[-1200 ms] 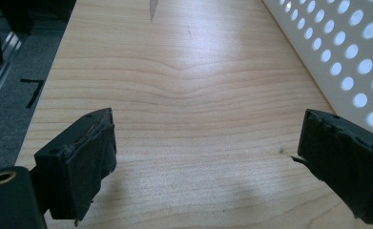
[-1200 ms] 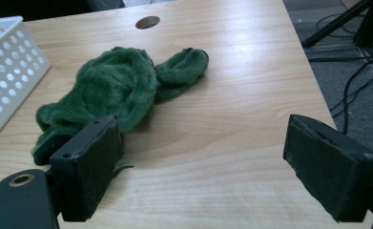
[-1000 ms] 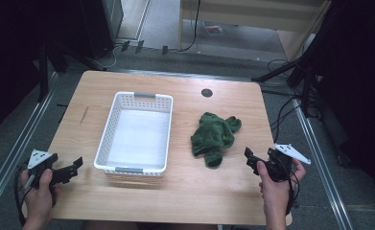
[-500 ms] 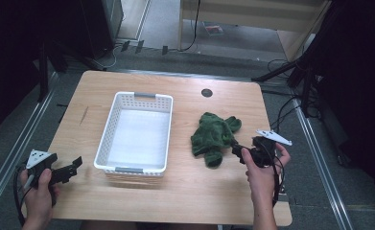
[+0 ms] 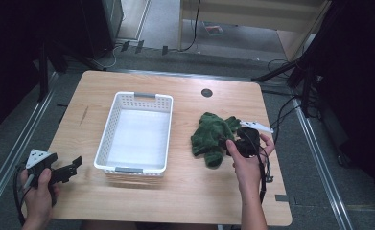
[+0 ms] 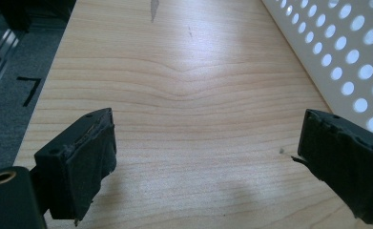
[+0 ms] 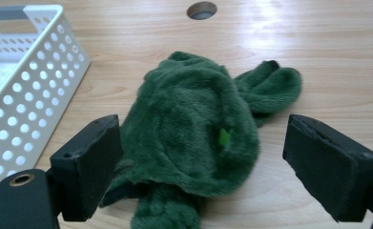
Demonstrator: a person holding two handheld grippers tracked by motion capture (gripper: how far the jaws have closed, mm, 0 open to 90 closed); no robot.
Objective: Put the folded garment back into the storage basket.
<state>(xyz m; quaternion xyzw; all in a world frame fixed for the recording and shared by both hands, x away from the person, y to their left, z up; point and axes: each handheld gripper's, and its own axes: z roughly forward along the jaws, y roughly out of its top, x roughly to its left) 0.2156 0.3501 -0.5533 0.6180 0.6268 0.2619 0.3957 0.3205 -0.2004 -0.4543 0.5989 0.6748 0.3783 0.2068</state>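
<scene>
Between right gripper [image 7: 203, 162] fingers: green plush cloth [image 7: 198, 129], spread wide, ungripped | left gripper [image 6: 208, 157]: wide, empty

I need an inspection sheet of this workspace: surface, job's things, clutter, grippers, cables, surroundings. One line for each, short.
Surface: light wooden table with a round hole near its far edge.
Job's things: white perforated basket, empty; green plush cloth crumpled on the table to its right, apart from it.
Clutter: nothing seen.
Grippers: left gripper open above bare wood beside the basket wall; right gripper open, jaws either side of the cloth's near part.
Cables: black cables on the floor right of the table.
Surroundings: grey floor, wooden furniture behind, dark stands at the sides.
</scene>
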